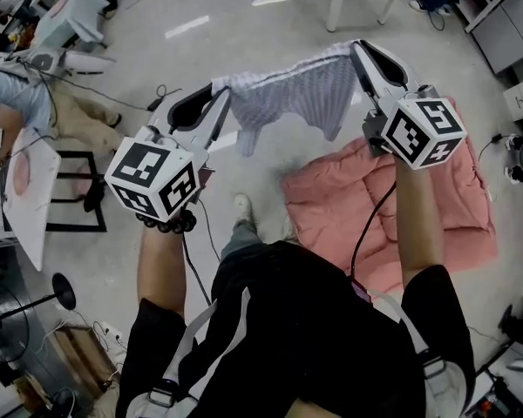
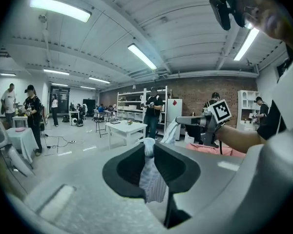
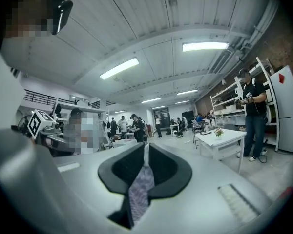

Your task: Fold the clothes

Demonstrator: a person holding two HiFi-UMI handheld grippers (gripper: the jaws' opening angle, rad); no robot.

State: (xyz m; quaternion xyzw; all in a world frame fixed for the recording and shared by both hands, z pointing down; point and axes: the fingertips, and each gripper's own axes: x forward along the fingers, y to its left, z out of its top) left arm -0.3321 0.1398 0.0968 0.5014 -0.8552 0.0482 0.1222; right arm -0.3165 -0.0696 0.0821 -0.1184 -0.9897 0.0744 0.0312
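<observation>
Showing only in head view, pink cloth (image 1: 458, 200) lies at four o'clock; left gripper (image 1: 220, 94) and right gripper (image 1: 359, 52) clamp sagging striped shirt (image 1: 305, 90).

White table (image 2: 129, 127) beside a standing person (image 2: 152, 112) — shelves (image 2: 129, 105) behind.

Two grippers were seen, left gripper (image 1: 221, 96) and right gripper (image 1: 358, 52), one striped garment (image 1: 303, 91) between them, one pink blanket (image 1: 458, 212) below them.

Open lab hall; white table (image 2: 127, 127), shelving (image 2: 133, 106), brick wall (image 2: 195, 92).
</observation>
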